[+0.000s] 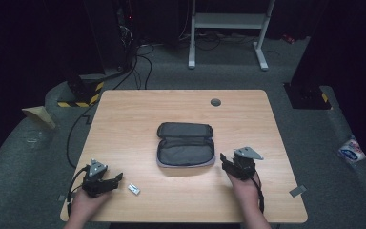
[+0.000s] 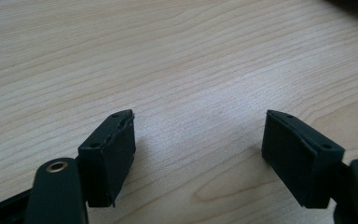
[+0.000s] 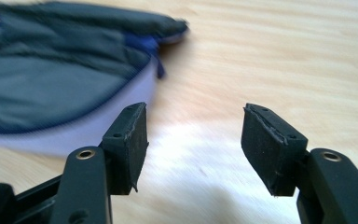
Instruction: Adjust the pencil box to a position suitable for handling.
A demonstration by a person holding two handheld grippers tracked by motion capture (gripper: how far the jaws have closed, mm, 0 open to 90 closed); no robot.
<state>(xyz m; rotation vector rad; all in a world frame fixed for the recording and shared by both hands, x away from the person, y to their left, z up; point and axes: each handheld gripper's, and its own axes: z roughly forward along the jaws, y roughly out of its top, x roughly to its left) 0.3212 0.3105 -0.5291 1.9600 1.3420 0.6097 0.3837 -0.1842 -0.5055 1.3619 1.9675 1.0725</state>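
Pale wooden table (image 1: 138, 109), dark room beyond.

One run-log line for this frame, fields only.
left gripper: open, empty | right gripper: open, empty, beside pouch | pouch: unzipped, mid-table | small white item: near left gripper

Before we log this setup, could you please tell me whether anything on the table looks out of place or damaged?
Nothing looks damaged or spilled. The dark grey fabric zip pouch lies open and flat mid-table, and a small silver rectangular object lies alone, slightly askew, near the left hand-held gripper. The round grey cap at the wooden table's far edge seems built in.
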